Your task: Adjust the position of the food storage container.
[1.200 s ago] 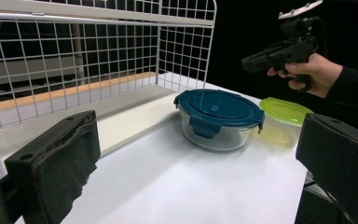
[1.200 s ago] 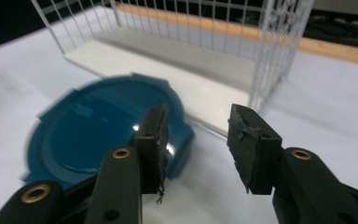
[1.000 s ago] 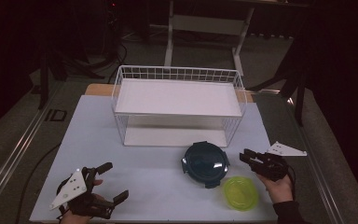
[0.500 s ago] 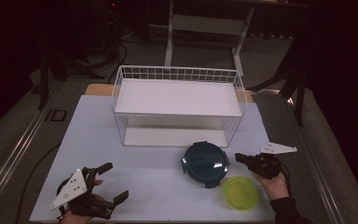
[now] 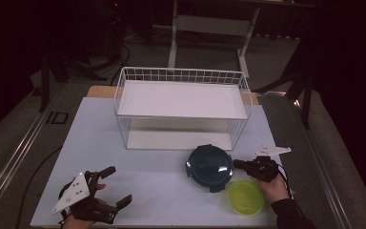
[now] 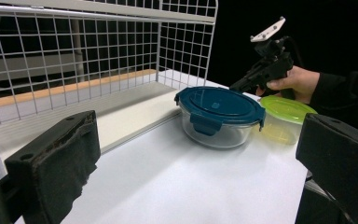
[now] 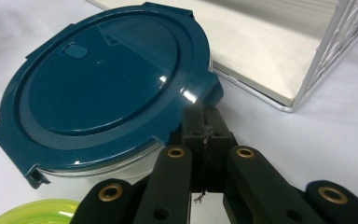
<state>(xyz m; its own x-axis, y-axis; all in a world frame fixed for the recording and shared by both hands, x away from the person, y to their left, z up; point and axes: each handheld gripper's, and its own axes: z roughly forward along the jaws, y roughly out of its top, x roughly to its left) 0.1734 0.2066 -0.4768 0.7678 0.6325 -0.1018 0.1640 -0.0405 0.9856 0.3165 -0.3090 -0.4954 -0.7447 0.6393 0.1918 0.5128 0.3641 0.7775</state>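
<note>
While pressed together, right claw (image 7: 204, 122) tip touching teal-lidded container (image 7: 107, 79) rim clasp.

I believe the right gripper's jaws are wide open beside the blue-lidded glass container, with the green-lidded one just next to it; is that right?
Not quite: the right gripper has its jaws shut together, not wide open, as the right gripper view shows. The rest holds: it sits beside the blue-lidded glass container, at the lid's clip, and the green-lidded container lies just next to it.

Glossy plastic lid (image 7: 102, 79), clear glass container (image 6: 216, 133)
</note>
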